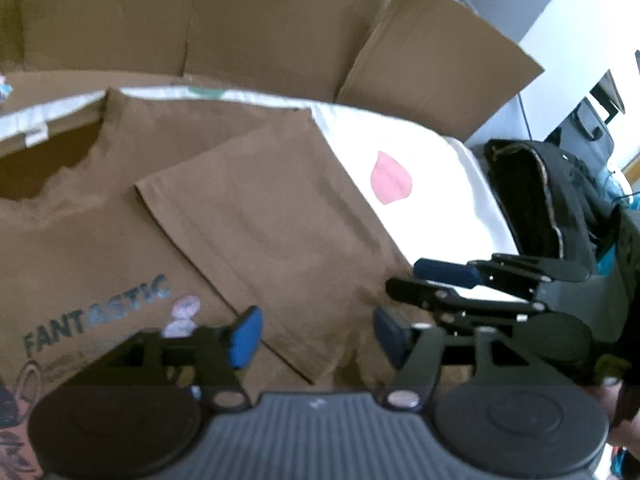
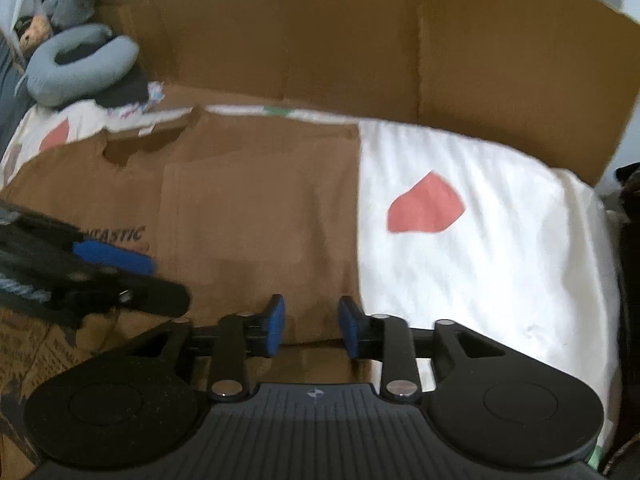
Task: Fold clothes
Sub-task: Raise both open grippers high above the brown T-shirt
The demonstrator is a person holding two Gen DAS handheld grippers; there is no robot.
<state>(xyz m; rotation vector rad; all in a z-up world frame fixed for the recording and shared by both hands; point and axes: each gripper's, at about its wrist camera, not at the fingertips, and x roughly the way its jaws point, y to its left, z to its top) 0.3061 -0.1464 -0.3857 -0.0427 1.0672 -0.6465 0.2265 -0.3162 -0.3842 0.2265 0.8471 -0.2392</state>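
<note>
A brown T-shirt (image 1: pixel 120 240) printed with "FANTASTIC" lies flat on a white sheet (image 2: pixel 480 280) that has red petal shapes. One side of the shirt is folded inward as a flat panel (image 1: pixel 272 232). My left gripper (image 1: pixel 318 336) hovers open over the near corner of that panel, with nothing between its blue pads. My right gripper (image 2: pixel 312 326) stands open just above the shirt's (image 2: pixel 248 208) near right edge, its pads apart and clear of the cloth. Each gripper shows from the side in the other's view: the right gripper (image 1: pixel 424 282) and the left gripper (image 2: pixel 152 280).
A tall cardboard wall (image 2: pixel 360 48) stands behind the sheet. A grey neck pillow (image 2: pixel 80 64) and dark clothes lie at the far left. A black padded object (image 1: pixel 532 200) sits off the sheet's right side. Printed paper (image 2: pixel 32 352) lies at the near left.
</note>
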